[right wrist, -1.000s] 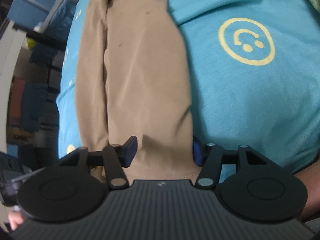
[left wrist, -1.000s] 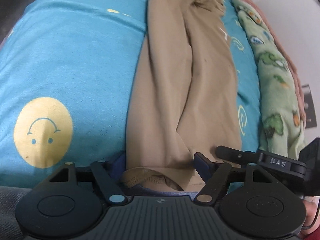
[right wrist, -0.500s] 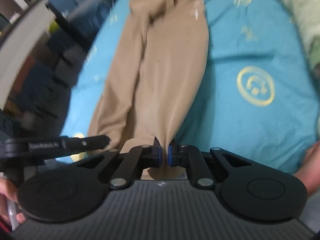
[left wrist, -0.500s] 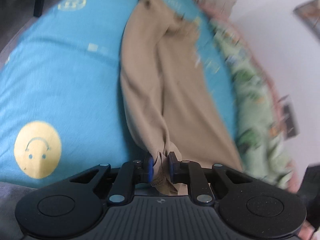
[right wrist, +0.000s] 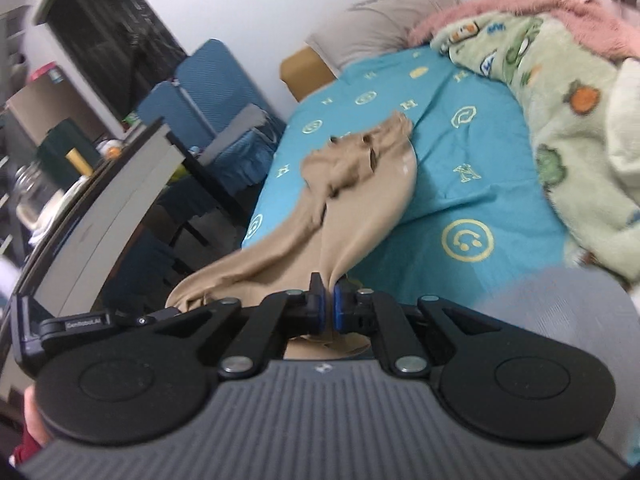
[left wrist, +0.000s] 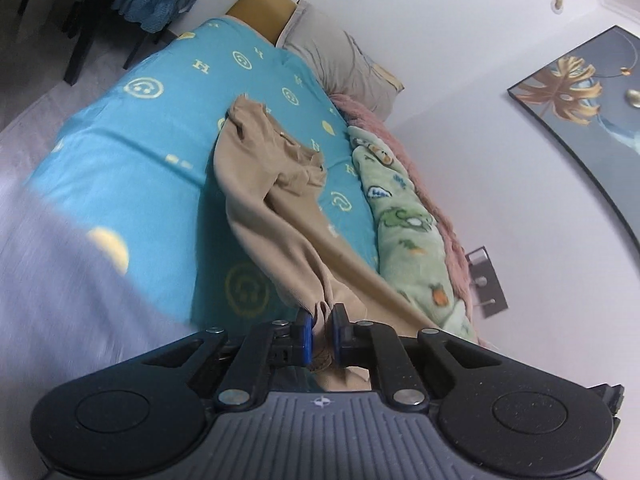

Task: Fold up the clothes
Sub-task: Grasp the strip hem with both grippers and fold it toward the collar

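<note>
A pair of tan trousers [left wrist: 276,196] lies lengthwise on a bed with a turquoise smiley-print sheet [left wrist: 132,168]. My left gripper [left wrist: 320,330] is shut on one near corner of the trousers and holds it lifted off the bed. My right gripper [right wrist: 328,306] is shut on the other near corner of the trousers [right wrist: 352,200], also lifted. The far end stays bunched on the sheet [right wrist: 472,184]. The left gripper's body [right wrist: 76,322] shows at the left of the right wrist view.
A green cartoon-print blanket [left wrist: 412,232] and a pink fluffy throw [left wrist: 400,140] lie along the wall side. A grey pillow [left wrist: 340,64] is at the bed's head. A dark table [right wrist: 112,200] with clutter and blue chairs [right wrist: 208,84] stand beside the bed.
Both grippers closed on the near end of the trousers and lifted it up and back from the bed. The near half now hangs stretched between the grippers and the bed.
</note>
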The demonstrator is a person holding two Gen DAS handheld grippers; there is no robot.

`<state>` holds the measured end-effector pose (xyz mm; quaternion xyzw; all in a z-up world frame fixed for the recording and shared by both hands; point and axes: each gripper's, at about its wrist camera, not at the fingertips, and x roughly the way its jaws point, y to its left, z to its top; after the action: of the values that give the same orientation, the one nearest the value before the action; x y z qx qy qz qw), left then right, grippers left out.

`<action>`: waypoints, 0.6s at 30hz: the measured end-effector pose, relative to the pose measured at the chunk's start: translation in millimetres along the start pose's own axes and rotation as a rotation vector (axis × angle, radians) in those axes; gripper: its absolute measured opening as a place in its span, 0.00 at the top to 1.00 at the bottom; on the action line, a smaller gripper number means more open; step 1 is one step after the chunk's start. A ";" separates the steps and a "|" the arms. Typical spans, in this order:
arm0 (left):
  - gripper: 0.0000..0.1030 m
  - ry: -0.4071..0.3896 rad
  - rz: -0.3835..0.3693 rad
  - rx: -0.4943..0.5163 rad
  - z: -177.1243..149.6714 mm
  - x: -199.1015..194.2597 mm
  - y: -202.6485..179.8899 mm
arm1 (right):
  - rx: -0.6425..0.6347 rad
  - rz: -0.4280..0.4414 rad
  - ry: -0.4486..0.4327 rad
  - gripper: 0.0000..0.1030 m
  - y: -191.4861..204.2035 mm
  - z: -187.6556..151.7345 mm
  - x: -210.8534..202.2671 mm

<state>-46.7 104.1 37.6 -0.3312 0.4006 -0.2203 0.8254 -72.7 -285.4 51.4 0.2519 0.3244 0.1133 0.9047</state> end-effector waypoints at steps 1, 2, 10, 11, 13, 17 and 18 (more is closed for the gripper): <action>0.91 -0.001 -0.005 -0.011 -6.0 -3.8 -0.8 | 0.013 0.007 -0.002 0.93 -3.5 -5.0 -6.5; 0.91 -0.005 -0.006 -0.017 -8.0 -7.0 -1.7 | 0.029 0.012 -0.008 0.93 -7.3 -4.9 -8.5; 0.91 -0.067 0.086 0.030 56.7 39.8 -19.9 | 0.172 0.018 -0.053 0.93 -30.0 43.7 42.4; 0.91 -0.076 0.097 0.033 71.4 51.4 -21.7 | 0.164 0.000 -0.050 0.93 -30.7 52.9 56.2; 0.91 -0.096 0.123 0.053 99.9 76.4 -24.8 | 0.157 -0.032 -0.044 0.93 -33.0 72.0 86.0; 0.91 -0.127 0.193 0.089 152.0 131.8 -26.1 | 0.141 -0.093 -0.055 0.93 -42.9 109.0 150.0; 0.90 -0.130 0.210 0.102 164.0 147.2 -24.9 | 0.135 -0.109 -0.053 0.93 -46.8 116.1 166.2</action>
<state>168.8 55.3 55.1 -0.2586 0.3668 -0.1307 0.8840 130.9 -308.1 15.5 0.2973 0.3206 0.0352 0.8987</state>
